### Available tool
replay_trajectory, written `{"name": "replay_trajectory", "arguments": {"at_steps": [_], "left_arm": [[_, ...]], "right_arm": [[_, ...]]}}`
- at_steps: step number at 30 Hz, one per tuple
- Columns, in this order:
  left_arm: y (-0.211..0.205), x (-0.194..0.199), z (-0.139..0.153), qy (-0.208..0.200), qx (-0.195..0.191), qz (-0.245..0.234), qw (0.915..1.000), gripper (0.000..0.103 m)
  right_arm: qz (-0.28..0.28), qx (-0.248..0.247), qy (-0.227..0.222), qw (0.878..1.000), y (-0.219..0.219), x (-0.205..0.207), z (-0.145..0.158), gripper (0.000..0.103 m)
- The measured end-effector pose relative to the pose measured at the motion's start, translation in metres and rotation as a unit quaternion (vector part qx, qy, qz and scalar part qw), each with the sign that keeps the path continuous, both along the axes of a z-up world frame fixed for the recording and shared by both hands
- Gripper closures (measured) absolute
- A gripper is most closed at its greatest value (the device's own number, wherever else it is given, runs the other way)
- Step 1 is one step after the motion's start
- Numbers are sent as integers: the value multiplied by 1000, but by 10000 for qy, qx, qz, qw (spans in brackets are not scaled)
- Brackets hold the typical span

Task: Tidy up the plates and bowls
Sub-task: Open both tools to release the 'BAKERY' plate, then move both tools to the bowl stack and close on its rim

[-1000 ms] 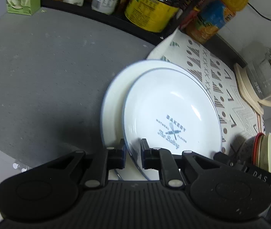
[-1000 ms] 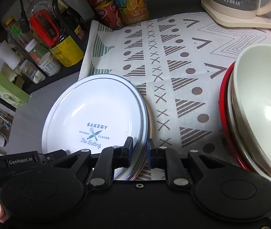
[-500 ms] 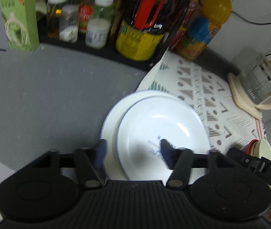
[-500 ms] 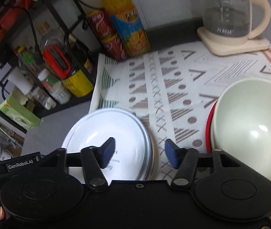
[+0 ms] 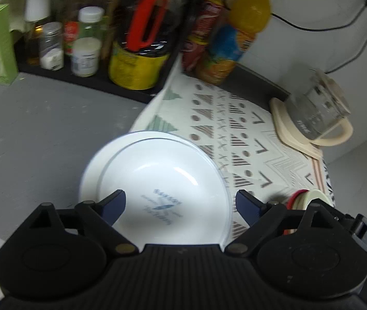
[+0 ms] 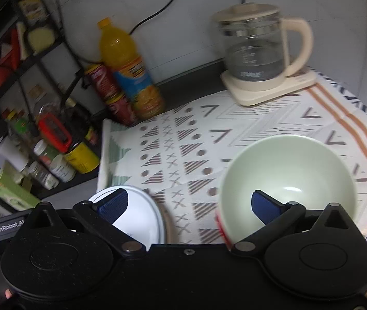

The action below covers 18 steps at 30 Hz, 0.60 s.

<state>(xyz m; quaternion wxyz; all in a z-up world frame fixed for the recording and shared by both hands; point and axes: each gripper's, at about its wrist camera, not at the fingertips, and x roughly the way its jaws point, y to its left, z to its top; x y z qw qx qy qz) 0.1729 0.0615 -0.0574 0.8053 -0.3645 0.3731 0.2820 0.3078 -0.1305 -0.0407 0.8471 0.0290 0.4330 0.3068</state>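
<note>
The plates (image 5: 155,188) sit in one pile, a small plate on top of a bigger one, right under the left tongs (image 5: 181,201). That part looks done. The bowls (image 6: 288,180) sit in a pile too, a pale green bowl on top with a red rim peeking out below it, under the right finger of the right tongs (image 6: 188,204). So both piles look made (I cannot tell if more dishes wait out of view). What may be left is to move the piles to a better spot, or nothing at all.

The left tongs are spread wide and hold nothing. The right tongs are spread wide too and hold nothing. They hang above the gap between the plates and the bowls.

The plates rest where a grey counter (image 5: 41,134) meets a cloth (image 6: 183,149) with triangles and crosses on it. The bowls sit on the cloth. Far ahead of the right tongs is a glass kettle (image 6: 255,49) on a cream base. Ahead and to the left are a juice bottle (image 6: 129,69), red cans (image 6: 111,95) and a black rack (image 6: 28,82) full of jars. The wall behind is white, with dark cords on it.
</note>
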Motion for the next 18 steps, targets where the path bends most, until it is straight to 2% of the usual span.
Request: {"name": "replay_trajectory", "arguments": {"at_steps": [6,13,18], "left_arm": [[-18,23,5,-105,-9,-329,9994,12],[-41,54,1,-266,-266,-825,9959,12],[-55,75,-6,-216,-285,-1088,9934,12]], "right_arm": [[-407,15,-34,9992,-29,9,0,0],[-818,-54,95,9966,-60,21,-6,0],[-1004,-79,199,9947,-76,27,-13,0]]}}
